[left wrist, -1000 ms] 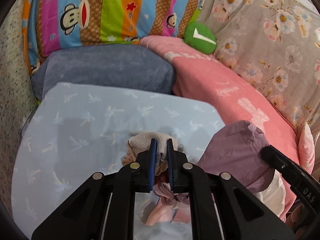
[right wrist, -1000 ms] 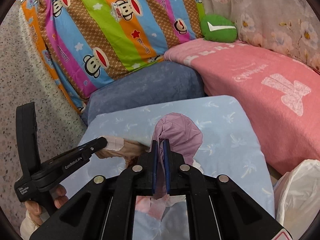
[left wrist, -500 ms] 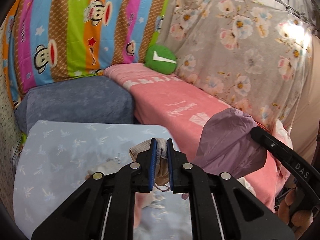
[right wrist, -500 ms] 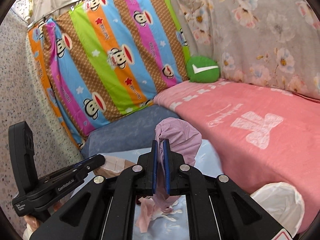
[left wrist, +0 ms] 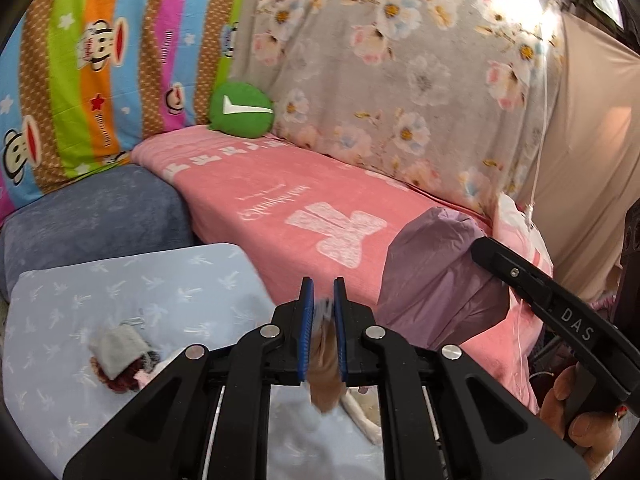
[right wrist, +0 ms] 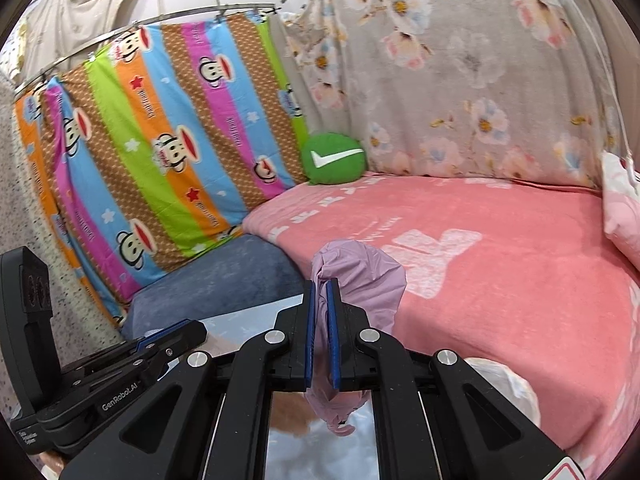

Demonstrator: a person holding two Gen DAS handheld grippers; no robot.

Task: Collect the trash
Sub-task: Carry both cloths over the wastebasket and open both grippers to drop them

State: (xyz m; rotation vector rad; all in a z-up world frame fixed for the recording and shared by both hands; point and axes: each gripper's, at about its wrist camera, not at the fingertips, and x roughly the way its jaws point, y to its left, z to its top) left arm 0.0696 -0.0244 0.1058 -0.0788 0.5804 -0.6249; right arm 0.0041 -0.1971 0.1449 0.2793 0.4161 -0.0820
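Note:
My left gripper is shut on a tan crumpled scrap, which hangs blurred below the blue pads. My right gripper is shut on the neck of a lilac plastic bag. The bag billows over the pink bed in the left wrist view, with a hand on the handle below it. The left gripper shows low on the left in the right wrist view. A greyish pouch on a dark red clump lies on the light blue sheet.
A pink blanket covers the bed to the right of the sheet. A blue-grey cushion and a green round pillow sit behind. A white plastic bag rests at the bed's near edge. Striped and floral cloths hang at the back.
Both grippers have risen and swung right from over the blue sheet toward the pink bed, still shut. The greyish pouch now lies on the sheet, away from the left pads.

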